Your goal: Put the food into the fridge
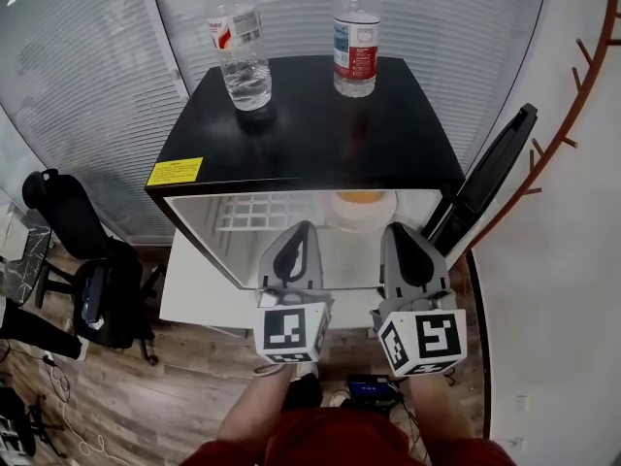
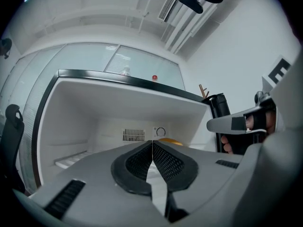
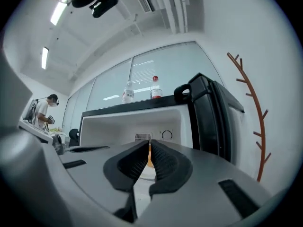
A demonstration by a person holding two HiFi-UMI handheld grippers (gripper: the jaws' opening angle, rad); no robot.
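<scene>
A small black fridge (image 1: 291,134) stands with its door (image 1: 490,178) swung wide to the right. On the shelf inside sits a white dish (image 1: 361,216) of yellow-orange food (image 1: 361,199). Both grippers hover just outside the opening, apart from the dish. My left gripper (image 1: 303,229) is shut with nothing in it, and its jaws meet in the left gripper view (image 2: 152,148), where the food (image 2: 168,140) peeks just behind. My right gripper (image 1: 398,229) is also shut and empty (image 3: 149,150). An orange sliver of the food (image 3: 149,159) shows past its jaws.
Two water bottles (image 1: 241,51) (image 1: 355,37) stand on the fridge top. A white wire shelf (image 1: 257,212) lies inside at the left. A black office chair (image 1: 87,260) stands on the wood floor to the left. A person (image 3: 45,110) is far off at the left.
</scene>
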